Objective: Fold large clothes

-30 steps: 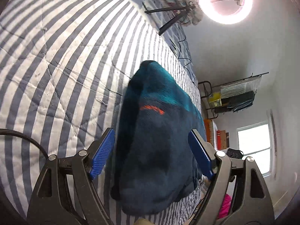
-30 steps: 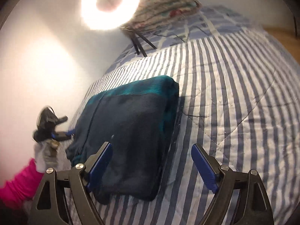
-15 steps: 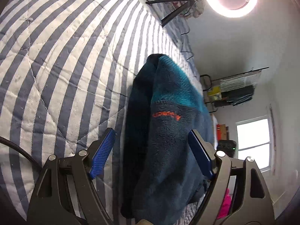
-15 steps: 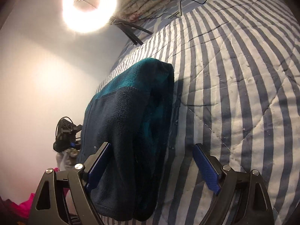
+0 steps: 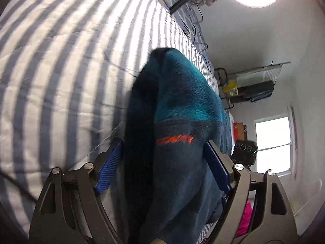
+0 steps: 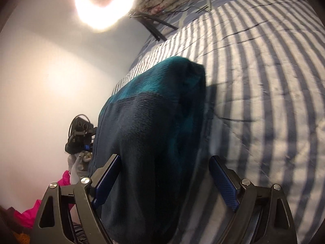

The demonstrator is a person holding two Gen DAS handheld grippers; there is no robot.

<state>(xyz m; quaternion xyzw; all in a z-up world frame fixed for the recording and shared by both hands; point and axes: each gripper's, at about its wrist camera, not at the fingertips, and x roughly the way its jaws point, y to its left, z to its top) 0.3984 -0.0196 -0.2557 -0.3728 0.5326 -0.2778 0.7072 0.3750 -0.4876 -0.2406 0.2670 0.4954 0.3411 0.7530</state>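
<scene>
- Your left claw (image 5: 162, 166) stands wide apart around the folded fleece (image 5: 178, 122).
- Your right claw (image 6: 164, 181) gapes likewise, straddling the fleece's edge on the striped bed (image 6: 264, 81).

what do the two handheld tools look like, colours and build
Both tools match: the left tool and the right tool have black triangular cut-out arms with silver screw heads and ribbed blue pads. A black cable trails beside the left one. A pink sleeve shows at the right view's lower edge.
</scene>
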